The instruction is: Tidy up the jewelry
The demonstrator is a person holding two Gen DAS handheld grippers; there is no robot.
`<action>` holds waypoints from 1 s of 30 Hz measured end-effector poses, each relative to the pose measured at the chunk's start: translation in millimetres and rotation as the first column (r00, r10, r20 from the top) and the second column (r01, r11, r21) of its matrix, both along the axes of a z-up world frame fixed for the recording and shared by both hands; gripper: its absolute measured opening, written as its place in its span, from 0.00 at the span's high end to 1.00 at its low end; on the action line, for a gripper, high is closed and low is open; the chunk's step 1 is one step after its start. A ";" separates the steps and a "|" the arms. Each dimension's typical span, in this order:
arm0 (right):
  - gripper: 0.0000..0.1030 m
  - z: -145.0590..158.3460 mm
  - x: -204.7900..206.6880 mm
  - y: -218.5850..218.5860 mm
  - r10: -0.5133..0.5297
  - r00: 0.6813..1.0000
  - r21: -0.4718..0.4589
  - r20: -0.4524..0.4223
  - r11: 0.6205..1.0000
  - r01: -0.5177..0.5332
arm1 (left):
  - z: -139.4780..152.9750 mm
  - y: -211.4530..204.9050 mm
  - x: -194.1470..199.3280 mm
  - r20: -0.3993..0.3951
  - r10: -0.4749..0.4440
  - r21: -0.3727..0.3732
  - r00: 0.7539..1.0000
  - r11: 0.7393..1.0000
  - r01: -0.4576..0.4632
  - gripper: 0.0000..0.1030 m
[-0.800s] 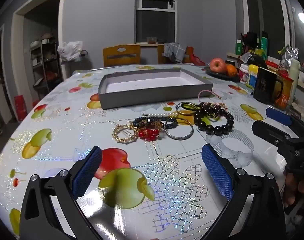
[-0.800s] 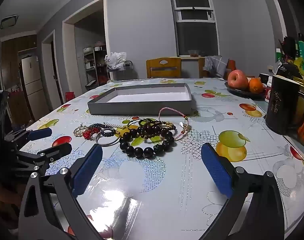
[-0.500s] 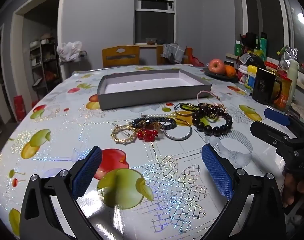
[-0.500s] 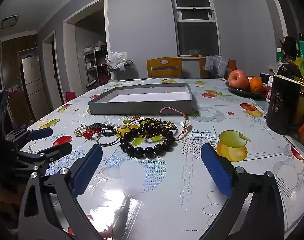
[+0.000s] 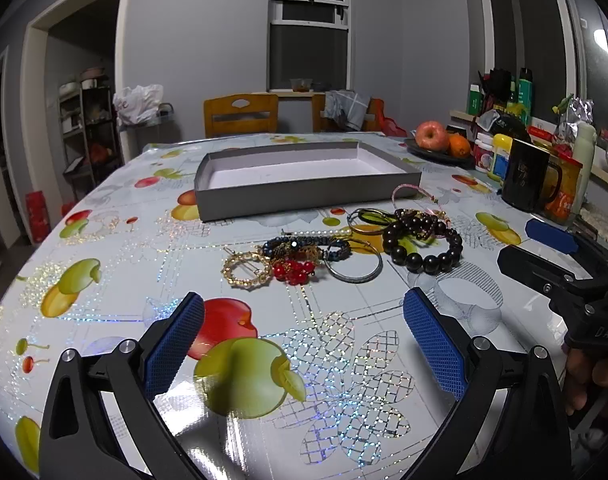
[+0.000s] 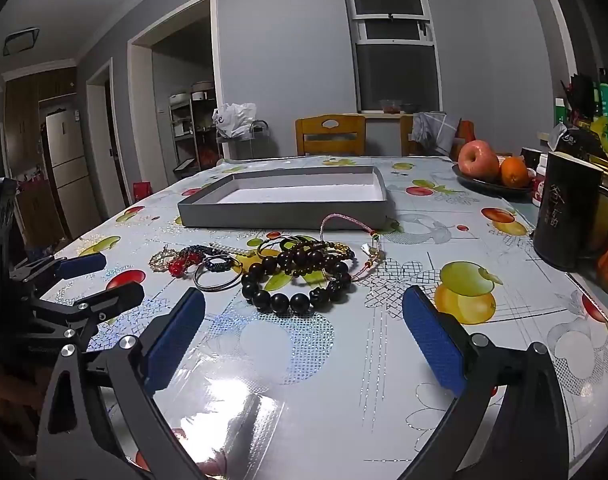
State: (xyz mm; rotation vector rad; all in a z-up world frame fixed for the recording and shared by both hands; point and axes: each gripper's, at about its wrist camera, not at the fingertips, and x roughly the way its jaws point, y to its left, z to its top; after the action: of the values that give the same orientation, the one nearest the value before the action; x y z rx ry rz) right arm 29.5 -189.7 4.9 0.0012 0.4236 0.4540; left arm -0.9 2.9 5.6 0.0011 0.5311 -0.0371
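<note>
A pile of jewelry lies mid-table: a gold ring brooch [image 5: 247, 269], red beads [image 5: 294, 271], a silver bangle [image 5: 355, 266], a dark bead bracelet [image 5: 423, 245] [image 6: 296, 280] and a pink cord bracelet [image 6: 350, 226]. Behind it stands an empty grey tray [image 5: 304, 194] [image 6: 284, 210]. My left gripper [image 5: 304, 344] is open and empty, short of the pile. My right gripper [image 6: 304, 340] is open and empty, facing the dark beads. Each gripper shows in the other's view, the right one [image 5: 544, 256] at the right and the left one [image 6: 92, 280] at the left.
A black mug [image 6: 570, 208] and an orange bottle stand at the right edge. A dark plate [image 5: 424, 151] holds an apple [image 5: 431, 135] and an orange. Bottles and packets crowd the right shelf. Wooden chairs [image 5: 240, 114] stand behind the fruit-patterned tablecloth [image 5: 104, 240].
My left gripper has drifted slightly, so the jewelry and tray sit a little lower and left in its view. The right gripper has barely moved. Both stay open.
</note>
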 end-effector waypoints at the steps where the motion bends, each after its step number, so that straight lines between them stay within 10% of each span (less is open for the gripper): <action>1: 0.05 0.0 0.0 0.0 0.000 1.000 0.000 0.000 1.000 0.000 | 0.1 0.4 0.6 0.001 0.000 -0.001 1.000 1.000 0.000 0.04; 30: 0.05 -0.7 1.4 0.0 0.000 1.000 -0.001 -0.003 1.000 0.000 | 2.8 -4.4 -3.2 0.012 -0.002 0.001 1.000 1.000 0.002 0.04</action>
State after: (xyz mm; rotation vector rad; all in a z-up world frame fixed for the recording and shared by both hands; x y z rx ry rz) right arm 30.9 -189.6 4.2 0.0010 0.4263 0.4542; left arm -4.0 -1.5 8.5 0.0029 0.5188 -0.0387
